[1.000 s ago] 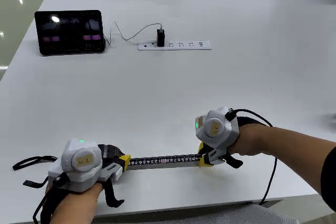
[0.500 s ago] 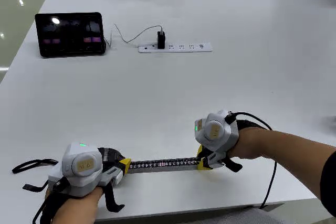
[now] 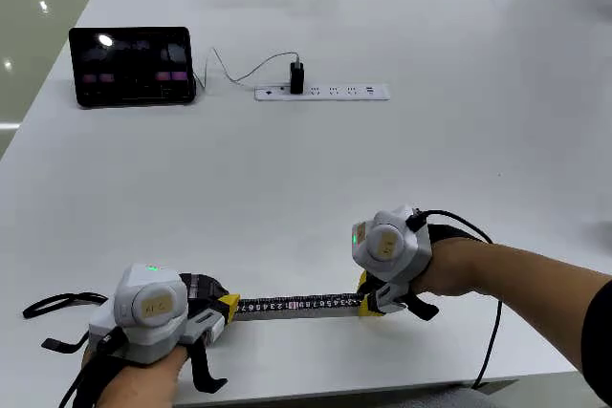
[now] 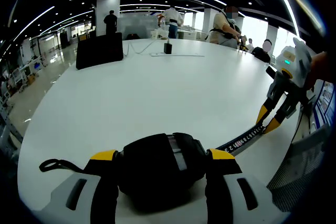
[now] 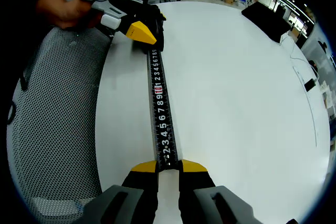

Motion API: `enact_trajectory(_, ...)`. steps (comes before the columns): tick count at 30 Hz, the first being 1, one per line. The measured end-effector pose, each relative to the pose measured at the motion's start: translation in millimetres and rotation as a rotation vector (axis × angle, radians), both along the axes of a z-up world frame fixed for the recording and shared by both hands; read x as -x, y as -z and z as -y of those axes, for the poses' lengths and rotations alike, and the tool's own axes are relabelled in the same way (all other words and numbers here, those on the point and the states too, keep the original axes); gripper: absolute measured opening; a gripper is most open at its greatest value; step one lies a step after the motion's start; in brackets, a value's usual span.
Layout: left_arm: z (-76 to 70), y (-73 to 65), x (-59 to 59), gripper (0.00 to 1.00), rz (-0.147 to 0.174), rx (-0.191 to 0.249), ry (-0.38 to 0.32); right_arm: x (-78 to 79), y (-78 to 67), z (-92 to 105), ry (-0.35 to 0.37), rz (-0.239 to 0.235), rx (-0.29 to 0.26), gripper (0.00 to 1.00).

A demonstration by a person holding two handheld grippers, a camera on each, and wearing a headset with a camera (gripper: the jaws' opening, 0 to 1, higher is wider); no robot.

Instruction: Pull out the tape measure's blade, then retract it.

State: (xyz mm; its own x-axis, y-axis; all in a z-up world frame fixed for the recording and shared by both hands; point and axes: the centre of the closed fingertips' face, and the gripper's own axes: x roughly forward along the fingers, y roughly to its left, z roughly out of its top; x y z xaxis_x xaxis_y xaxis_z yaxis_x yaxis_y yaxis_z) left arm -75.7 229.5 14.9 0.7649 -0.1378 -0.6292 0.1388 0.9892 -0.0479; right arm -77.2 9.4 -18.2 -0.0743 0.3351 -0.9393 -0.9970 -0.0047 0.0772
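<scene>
Tape measure case (image 4: 157,169), black, sits by the table's (image 3: 402,169) near edge, toward the left corner. The left gripper (image 4: 163,156) clamps it from both sides with its yellow-tipped jaws. Likely an anchor, so the case doesn't slide under the pull.

The blade (image 5: 160,103) lies flat on the table, numbers up, running straight along the near edge to the right gripper (image 5: 168,167), whose jaws are pinched narrow on the blade's end. The tabletop carries the blade, probably to keep it from sagging or kinking.

A short length is out. Pulling or feeding back: cannot tell.

The strap (image 3: 55,299) trails left of the case. The tablet (image 3: 132,64) and power strip (image 3: 320,93) sit well apart, toward the far edge.
</scene>
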Motion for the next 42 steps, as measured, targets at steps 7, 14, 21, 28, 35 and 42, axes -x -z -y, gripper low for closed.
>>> enact_trajectory(7,0.4,-0.2,0.2,0.63,-0.001,-0.001,0.001,0.6,-0.5,-1.3,-0.001,-0.002,-0.002,0.11)
enact_trajectory(14,0.1,0.0,0.3,0.63,-0.001,-0.001,0.001,1.0,-0.6,-3.4,-0.002,-0.003,0.0,0.11)
enact_trajectory(21,-0.5,0.4,0.0,0.63,-0.001,-0.002,0.002,1.2,-0.8,-5.8,-0.006,0.001,-0.001,0.11)
enact_trajectory(28,-0.7,0.5,0.0,0.63,-0.001,-0.002,0.002,1.5,-1.0,-7.7,-0.006,-0.003,-0.003,0.11)
enact_trajectory(35,-1.5,0.8,0.2,0.63,0.001,-0.002,0.001,1.4,-0.9,-10.7,-0.005,-0.013,-0.004,0.11)
enact_trajectory(42,-2.1,0.8,0.2,0.63,0.0,-0.003,0.002,2.5,-0.7,-13.6,-0.031,0.001,0.019,0.11)
